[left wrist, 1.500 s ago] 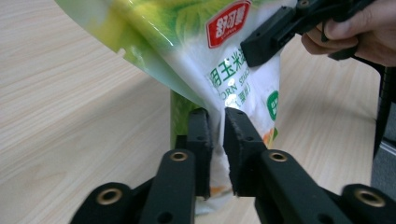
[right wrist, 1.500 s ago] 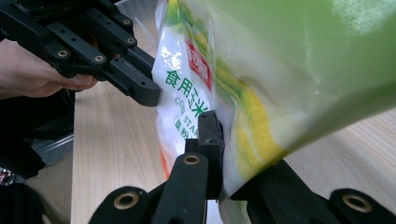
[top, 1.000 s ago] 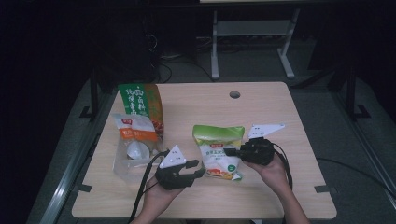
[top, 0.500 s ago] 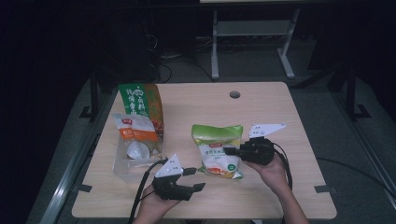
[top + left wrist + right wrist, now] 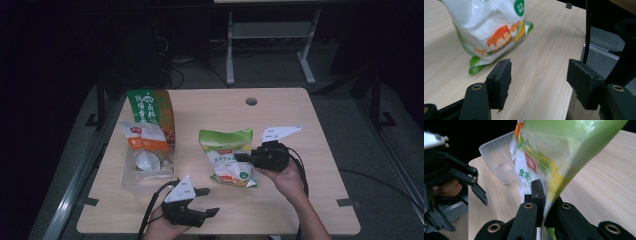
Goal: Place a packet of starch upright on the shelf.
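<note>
Nearest the person, the left gripper (image 5: 207,201) sat at the wooden table's (image 5: 300,200) front edge, just in front of the green snack bag (image 5: 229,156); its jaws had just been opening and stood apart with nothing between them. The bag lay near the table's middle. At the bag's right edge, the right gripper (image 5: 241,157) was clamped shut on it. Left of the bag stood a clear plastic cup (image 5: 145,167), then an orange-and-white pouch (image 5: 142,139) and, farthest, a tall green-and-orange bag (image 5: 150,106).

Left gripper (image 5: 206,201) low, fingers (image 5: 499,83) just opening and bare; right gripper (image 5: 242,157) fingers clamped together.
</note>
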### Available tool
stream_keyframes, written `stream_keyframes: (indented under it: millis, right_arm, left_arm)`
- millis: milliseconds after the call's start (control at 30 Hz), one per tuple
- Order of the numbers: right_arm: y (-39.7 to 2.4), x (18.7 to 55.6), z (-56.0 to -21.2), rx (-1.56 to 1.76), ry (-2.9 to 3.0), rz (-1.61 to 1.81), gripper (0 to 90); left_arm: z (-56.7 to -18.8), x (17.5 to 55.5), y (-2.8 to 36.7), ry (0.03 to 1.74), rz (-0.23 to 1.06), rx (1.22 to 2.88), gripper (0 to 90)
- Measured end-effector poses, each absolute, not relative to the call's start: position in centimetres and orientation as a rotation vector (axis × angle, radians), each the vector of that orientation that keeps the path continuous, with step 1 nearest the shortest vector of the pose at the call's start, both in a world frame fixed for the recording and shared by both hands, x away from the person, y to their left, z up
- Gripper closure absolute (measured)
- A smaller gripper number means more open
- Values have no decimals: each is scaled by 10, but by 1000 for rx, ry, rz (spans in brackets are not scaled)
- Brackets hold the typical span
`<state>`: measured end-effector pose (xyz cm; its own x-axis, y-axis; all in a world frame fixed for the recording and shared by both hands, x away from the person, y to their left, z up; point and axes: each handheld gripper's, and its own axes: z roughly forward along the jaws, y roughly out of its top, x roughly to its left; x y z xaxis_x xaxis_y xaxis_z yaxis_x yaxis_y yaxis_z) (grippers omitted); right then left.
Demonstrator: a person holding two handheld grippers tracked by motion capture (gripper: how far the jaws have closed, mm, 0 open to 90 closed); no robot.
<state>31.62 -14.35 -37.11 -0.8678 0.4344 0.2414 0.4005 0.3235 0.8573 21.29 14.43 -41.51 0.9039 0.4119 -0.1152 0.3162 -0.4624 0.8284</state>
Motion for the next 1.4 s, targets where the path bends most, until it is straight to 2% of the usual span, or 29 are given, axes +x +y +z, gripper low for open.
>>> stream_keyframes:
  millis: [833,1400]
  right_arm:
    - [-69,330,-316,612,2595,1678,892]
    - [-6,339,-301,486,2643,1740,893]
  left_arm:
    - [-424,199,143,484,128,2097,329]
    - [-424,195,146,461,152,2102,318]
